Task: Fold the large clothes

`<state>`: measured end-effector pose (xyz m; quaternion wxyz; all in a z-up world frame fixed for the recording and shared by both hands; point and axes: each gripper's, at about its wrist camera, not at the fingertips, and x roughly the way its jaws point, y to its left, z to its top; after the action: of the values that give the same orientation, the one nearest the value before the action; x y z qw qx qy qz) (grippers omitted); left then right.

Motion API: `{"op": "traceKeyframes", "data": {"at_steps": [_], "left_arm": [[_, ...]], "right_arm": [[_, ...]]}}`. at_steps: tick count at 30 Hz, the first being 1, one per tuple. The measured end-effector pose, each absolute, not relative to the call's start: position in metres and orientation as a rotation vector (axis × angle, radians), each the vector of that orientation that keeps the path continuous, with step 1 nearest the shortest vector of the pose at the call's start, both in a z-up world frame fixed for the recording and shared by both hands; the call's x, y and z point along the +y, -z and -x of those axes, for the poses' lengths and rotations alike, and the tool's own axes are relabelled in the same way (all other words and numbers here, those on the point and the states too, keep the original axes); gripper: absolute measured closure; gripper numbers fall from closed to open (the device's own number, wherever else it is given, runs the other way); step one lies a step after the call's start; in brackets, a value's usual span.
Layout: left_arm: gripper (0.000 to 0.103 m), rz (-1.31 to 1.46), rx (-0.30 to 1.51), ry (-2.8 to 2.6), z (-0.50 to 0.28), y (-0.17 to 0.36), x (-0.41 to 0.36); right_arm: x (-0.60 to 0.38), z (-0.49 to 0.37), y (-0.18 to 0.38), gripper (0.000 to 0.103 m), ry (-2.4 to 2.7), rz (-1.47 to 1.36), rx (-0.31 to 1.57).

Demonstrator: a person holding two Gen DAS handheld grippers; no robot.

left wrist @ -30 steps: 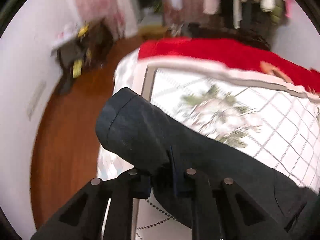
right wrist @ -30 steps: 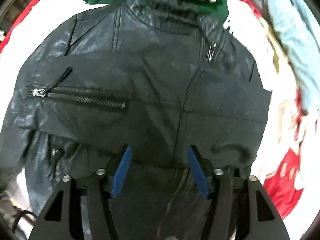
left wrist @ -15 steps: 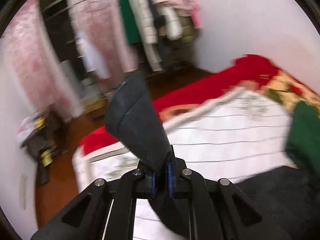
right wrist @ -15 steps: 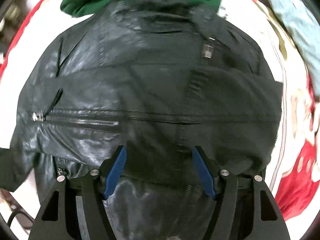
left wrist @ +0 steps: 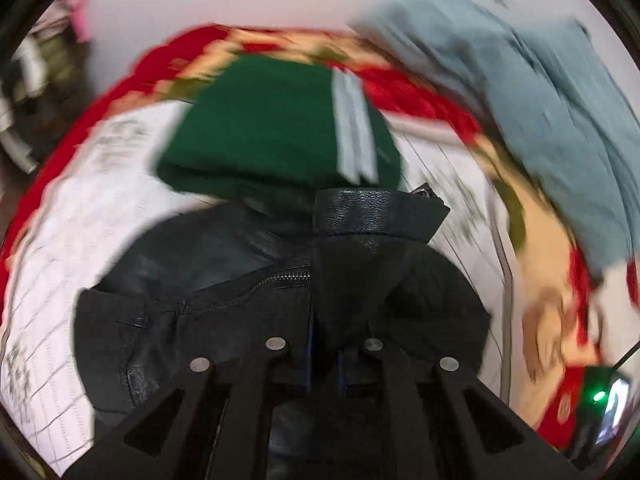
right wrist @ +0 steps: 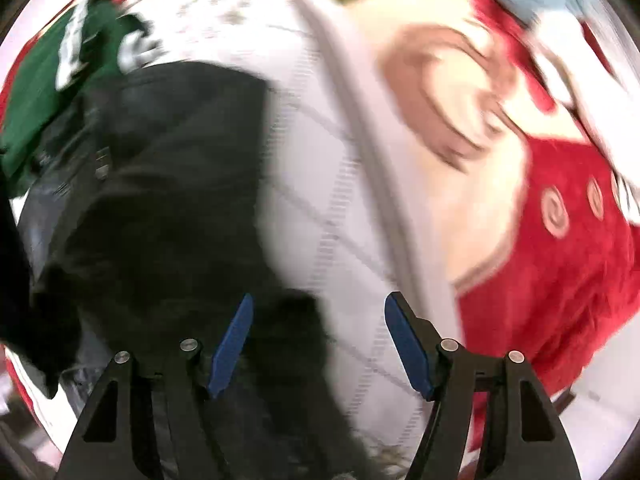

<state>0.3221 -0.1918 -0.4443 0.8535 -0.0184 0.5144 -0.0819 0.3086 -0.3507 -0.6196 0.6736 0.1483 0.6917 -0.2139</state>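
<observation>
Left gripper [left wrist: 324,364]: jaws clenched on a sleeve [left wrist: 356,264] of the jacket [left wrist: 192,312], cuff standing up beyond the jaws over the jacket's body. Judged: sleeve was carried inward across the chest to fold it in. Jacket lay on the bed [left wrist: 68,248], collar touching a green garment [left wrist: 272,128] toward the bed's far edge. Right gripper [right wrist: 318,340]: jaws released, nothing between them; pointed down at the jacket's edge [right wrist: 168,200] and the white quilt [right wrist: 352,240] beside it, probably ready to pin or take the other side. Frames blurred.
</observation>
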Motion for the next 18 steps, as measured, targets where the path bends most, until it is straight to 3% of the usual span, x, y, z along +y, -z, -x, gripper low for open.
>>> {"op": "traceKeyframes", "data": {"at_steps": [7,8,9,11,18], "left_arm": [[0.090,-0.019,1.193,0.234,-0.310,0.480,-0.211],[0.079,-0.001,1.202,0.236,-0.312,0.479,-0.206],[0.047,0.015,1.206,0.241,-0.311,0.478,-0.204],[0.000,0.053,1.201,0.249,-0.310,0.473,-0.194],[0.000,0.084,1.074,0.109,-0.303,0.436,-0.133]], "right_arm": [[-0.394,-0.290,0.625,0.033,0.470,-0.451,1.568],[-0.395,-0.290,0.624,0.033,0.457,-0.462,1.563],[-0.397,-0.291,0.622,0.033,0.442,-0.473,1.554],[-0.401,-0.290,0.618,0.033,0.420,-0.495,1.542],[-0.382,-0.312,0.592,0.033,0.218,-0.651,1.465]]}}
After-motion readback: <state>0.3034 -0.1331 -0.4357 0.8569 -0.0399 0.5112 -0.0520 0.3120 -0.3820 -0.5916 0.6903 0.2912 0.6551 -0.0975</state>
